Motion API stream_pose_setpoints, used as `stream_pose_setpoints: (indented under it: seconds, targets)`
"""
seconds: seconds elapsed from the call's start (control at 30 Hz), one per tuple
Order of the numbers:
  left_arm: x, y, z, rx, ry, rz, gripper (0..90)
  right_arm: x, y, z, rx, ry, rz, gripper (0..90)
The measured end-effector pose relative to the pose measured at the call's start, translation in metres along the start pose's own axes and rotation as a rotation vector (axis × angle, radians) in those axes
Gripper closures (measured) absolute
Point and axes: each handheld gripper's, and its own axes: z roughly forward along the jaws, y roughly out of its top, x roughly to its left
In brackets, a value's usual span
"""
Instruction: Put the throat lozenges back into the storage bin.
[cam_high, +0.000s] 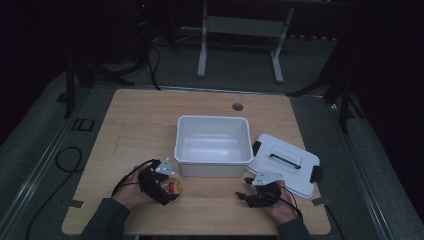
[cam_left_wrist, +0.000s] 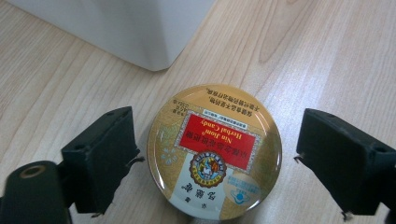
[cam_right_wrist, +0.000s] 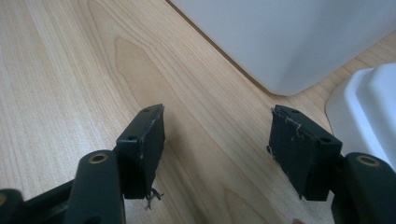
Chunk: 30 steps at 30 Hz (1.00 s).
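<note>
So far little looks done: the left tool (cam_left_wrist: 215, 158) has its jaws spread wide on either side of a round candy tin (cam_left_wrist: 214, 151), with a gap showing at each side, so nothing is gripped yet. The tin lies flat on the desk (cam_left_wrist: 327, 56), label up, just in front of the near left corner of the white bin (cam_left_wrist: 121, 28). In the high view the same left tool (cam_high: 159, 186) sits over the tin (cam_high: 174, 187) near the desk's front edge, and the bin (cam_high: 213, 145) stands empty with its top open. The right tool (cam_right_wrist: 217, 140) is also spread apart, holding nothing, over bare wood beside the bin's other near corner; its lid (cam_high: 284, 162) lies on the desk to the right. My guess is the tin is meant for the bin, so closing on it, lifting, placing, and perhaps fitting the lid all remain.
</note>
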Motion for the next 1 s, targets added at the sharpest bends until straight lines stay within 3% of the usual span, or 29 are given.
stream_pose_setpoints:
  seconds: [0.17, 0.33, 0.7, 1.0]
  targets:
    - [-0.001, 0.003, 0.005, 0.037, -0.014, 0.018, 10.0, 0.000, 0.000, 0.000, 0.000, 0.000, 0.000, 35.4]
    - [-0.003, 0.006, 0.010, 0.082, 0.002, 0.056, 9.0, 0.000, 0.000, 0.000, 0.000, 0.001, -0.001, 35.1]
    - [-0.003, 0.008, 0.011, 0.120, -0.004, 0.077, 14.6, 0.000, 0.000, 0.000, 0.000, 0.001, -0.001, 35.0]
    - [-0.007, 0.007, 0.011, 0.149, 0.009, 0.131, 19.1, 0.000, 0.000, 0.000, 0.000, 0.001, -0.002, 34.9]
